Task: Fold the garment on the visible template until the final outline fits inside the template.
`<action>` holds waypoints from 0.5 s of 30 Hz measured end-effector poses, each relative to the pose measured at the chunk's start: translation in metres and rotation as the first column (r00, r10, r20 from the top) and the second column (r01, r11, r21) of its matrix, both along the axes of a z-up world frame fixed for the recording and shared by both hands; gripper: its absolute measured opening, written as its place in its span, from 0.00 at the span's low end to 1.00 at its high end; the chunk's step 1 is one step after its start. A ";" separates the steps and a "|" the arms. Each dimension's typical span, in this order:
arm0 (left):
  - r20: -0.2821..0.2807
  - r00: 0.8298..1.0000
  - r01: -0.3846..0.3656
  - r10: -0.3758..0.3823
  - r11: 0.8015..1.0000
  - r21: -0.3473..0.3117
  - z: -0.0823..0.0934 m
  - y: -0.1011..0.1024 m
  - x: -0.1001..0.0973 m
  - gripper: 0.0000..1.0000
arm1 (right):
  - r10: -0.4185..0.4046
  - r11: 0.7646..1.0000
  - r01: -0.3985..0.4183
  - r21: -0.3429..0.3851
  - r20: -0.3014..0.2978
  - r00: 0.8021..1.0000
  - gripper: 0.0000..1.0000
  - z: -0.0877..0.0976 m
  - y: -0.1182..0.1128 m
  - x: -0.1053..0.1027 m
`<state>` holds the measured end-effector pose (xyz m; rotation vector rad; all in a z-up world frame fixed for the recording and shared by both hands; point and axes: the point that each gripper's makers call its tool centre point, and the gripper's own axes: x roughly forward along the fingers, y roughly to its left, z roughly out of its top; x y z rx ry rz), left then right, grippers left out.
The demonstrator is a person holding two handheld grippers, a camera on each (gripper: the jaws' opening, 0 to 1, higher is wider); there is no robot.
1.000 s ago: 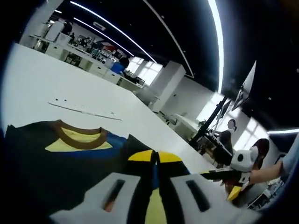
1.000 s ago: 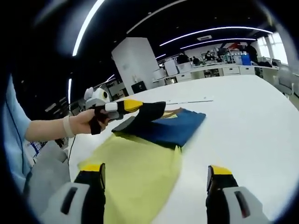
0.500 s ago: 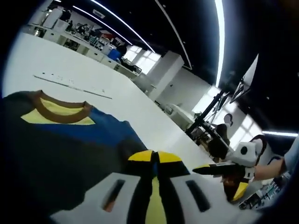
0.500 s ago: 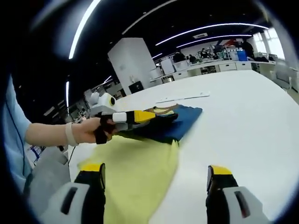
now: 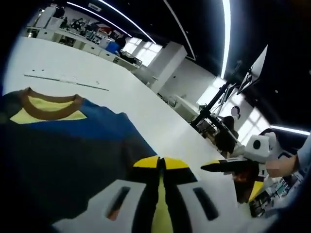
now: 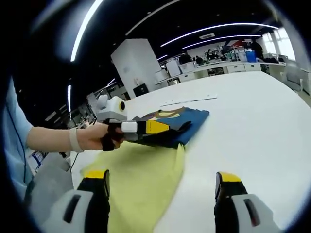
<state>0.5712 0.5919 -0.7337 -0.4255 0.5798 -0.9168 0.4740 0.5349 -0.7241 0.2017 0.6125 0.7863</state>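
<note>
step: mid-fold; left tool [image 6: 163,127] pressed together, pinching garment [image 5: 73,145] edge, carrying it over.
right tool [image 6: 160,191]: spread, empty, over bench [image 6: 252,116].
next: prob lay the fold flat, then let go.

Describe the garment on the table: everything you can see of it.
The garment is a soft knit T-shirt lying on the white table. It has a pale yellow part nearest the right tool, which is open and apart from it, and a dark blue folded part beyond. Its brown ribbed collar frames yellow lining. The left tool is shut on a dark fold, carrying it across the shirt.
</note>
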 end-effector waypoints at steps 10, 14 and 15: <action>-0.067 0.997 0.037 -0.035 0.999 0.023 -0.022 -0.009 -0.017 0.00 | 0.002 1.000 -0.002 -0.002 0.002 1.000 0.90 0.001 -0.001 0.000; -0.086 0.996 0.037 -0.035 0.999 0.013 -0.024 -0.008 -0.016 0.00 | -0.003 1.000 0.003 -0.004 0.001 1.000 0.90 0.000 -0.003 0.001; -0.087 0.995 0.040 -0.038 0.999 0.017 -0.025 -0.008 -0.017 0.00 | -0.003 1.000 0.003 -0.003 0.001 1.000 0.90 0.000 -0.003 0.001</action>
